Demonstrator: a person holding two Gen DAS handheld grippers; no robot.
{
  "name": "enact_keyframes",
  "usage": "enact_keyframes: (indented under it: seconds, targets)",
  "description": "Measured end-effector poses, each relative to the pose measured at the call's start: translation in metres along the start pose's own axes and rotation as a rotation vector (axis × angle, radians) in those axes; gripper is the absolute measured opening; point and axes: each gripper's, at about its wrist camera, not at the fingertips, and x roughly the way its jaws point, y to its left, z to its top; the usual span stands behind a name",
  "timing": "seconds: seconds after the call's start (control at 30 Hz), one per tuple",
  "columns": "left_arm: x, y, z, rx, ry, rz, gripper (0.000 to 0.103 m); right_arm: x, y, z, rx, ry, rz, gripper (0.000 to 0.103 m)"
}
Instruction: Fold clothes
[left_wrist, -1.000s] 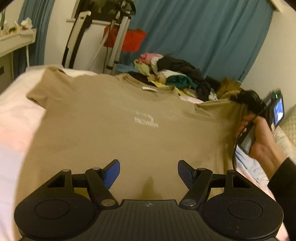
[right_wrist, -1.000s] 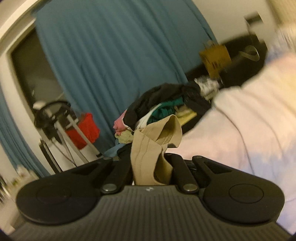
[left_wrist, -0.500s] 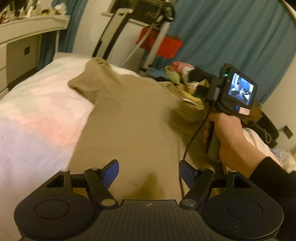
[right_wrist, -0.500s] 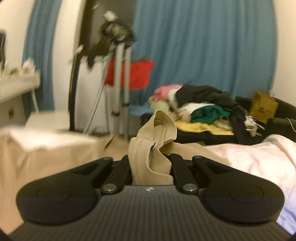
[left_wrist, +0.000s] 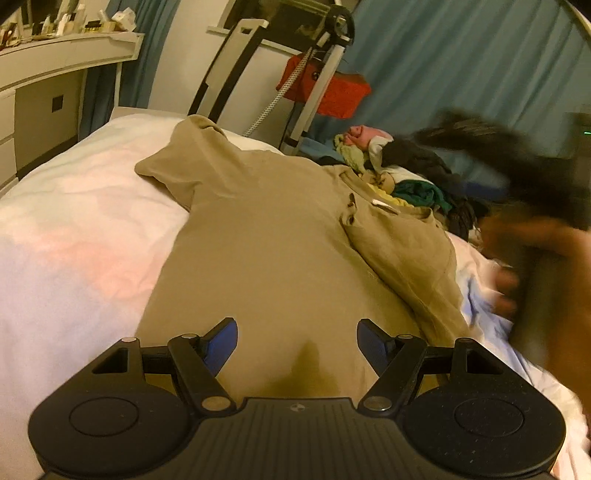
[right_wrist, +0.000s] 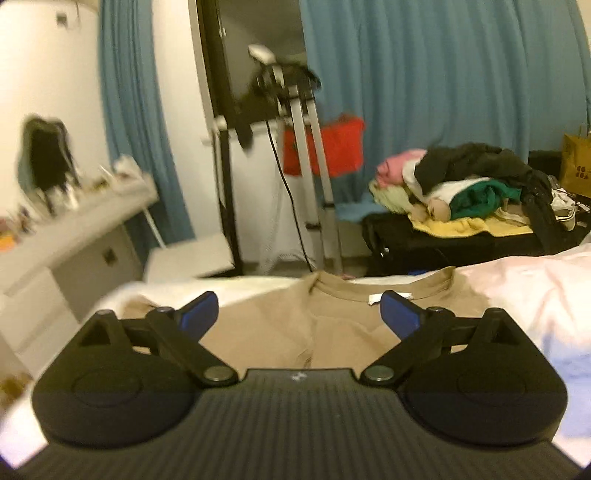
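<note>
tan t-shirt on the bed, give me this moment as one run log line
step: first side fold | tan t-shirt: flat on bed, one sleeve folded inward | right gripper: opening, nothing between | left gripper: open, over hem

From the left wrist we're looking steeply down, close over the tan cotton T-shirt (left_wrist: 266, 258) on the white-covered bed (left_wrist: 74, 236). From the right wrist we sit lower and flatter, facing the shirt's collar. Both views share the blue curtain (right_wrist: 443, 92), the heap of mixed clothes (right_wrist: 461, 188) and the red fabric bag (left_wrist: 328, 92).
</note>
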Motion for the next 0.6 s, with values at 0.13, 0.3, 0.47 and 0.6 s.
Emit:
enact_keyframes:
  seconds: [0.13,0.3,0.47,0.6]
  targets:
    - [-0.01,-0.016,-0.011,0.04,0.018,-0.019,0.074,-0.106,-0.015,-0.007,0.012,-0.049,-0.002,0.096]
    - [-0.034,-0.043,-0.036,0.123,0.049,-0.08,0.074,-0.228,-0.052,-0.055,0.083,-0.107,-0.058,0.096]
    - [-0.053,-0.077,-0.07,0.147,0.109,-0.218,0.072,-0.289,-0.104,-0.12,0.285,-0.083,-0.111,0.096]
    - [-0.059,-0.108,-0.1,0.167,0.185,-0.381,0.065,-0.304,-0.143,-0.146,0.457,-0.049,-0.134,0.096]
